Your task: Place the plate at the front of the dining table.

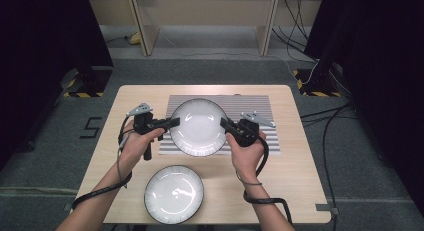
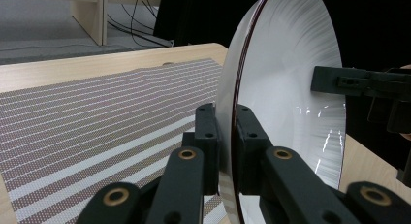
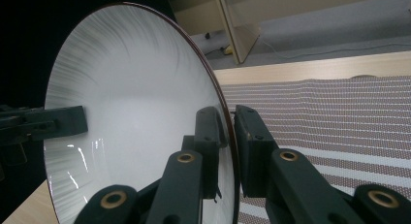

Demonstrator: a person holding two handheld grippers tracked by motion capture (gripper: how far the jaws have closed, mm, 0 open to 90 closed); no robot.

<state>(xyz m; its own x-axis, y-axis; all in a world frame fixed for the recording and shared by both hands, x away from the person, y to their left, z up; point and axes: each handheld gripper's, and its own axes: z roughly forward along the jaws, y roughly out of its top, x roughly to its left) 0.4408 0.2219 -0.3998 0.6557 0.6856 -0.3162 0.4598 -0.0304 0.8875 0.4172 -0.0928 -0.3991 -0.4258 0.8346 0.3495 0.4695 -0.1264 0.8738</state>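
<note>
Left tool [image 1: 172, 123] and right tool [image 1: 224, 124] each clamp opposite rim edges of the white dark-rimmed ceramic plate [image 1: 198, 127], held level between them over the striped mat [image 1: 250, 103], mid-bench.

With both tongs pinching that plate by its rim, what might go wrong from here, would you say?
1. The left tongs and right tongs clamp only the thin edge of the glossy plate, so it may slip out.
2. If the hands move unevenly, the plate may twist free.
3. A dropped plate might strike the second plate nearby on the table.
</note>
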